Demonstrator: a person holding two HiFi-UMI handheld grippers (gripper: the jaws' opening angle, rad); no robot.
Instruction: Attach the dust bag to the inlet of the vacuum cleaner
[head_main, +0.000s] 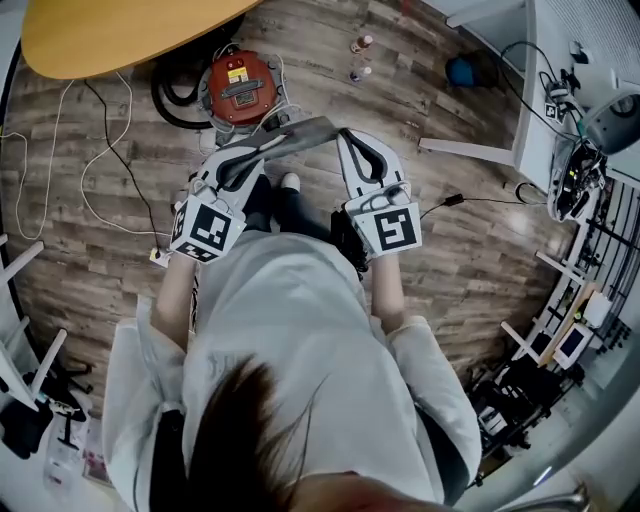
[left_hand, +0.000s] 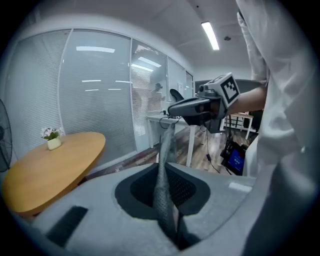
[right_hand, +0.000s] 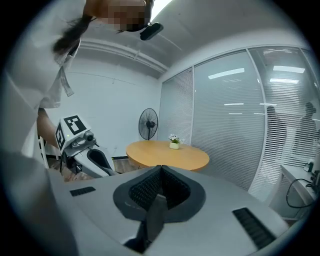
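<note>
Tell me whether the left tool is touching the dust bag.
Touching. The left gripper view shows the dust bag pinched between the jaws of the left tool.

The person wears a white top, and the grey left gripper and right gripper bear black-and-white marker cubes.

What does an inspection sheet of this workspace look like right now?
Surface: wood floor.
Job's things: grey dust bag stretched between the grippers; red vacuum cleaner on the floor, bag not attached.
Clutter: two small bottles on the floor.
Grippers: left gripper and right gripper, jaws shut on the dust bag.
Cables: white cable looping across the floor.
Surroundings: round wooden table, white desk, glass wall with blinds.
</note>
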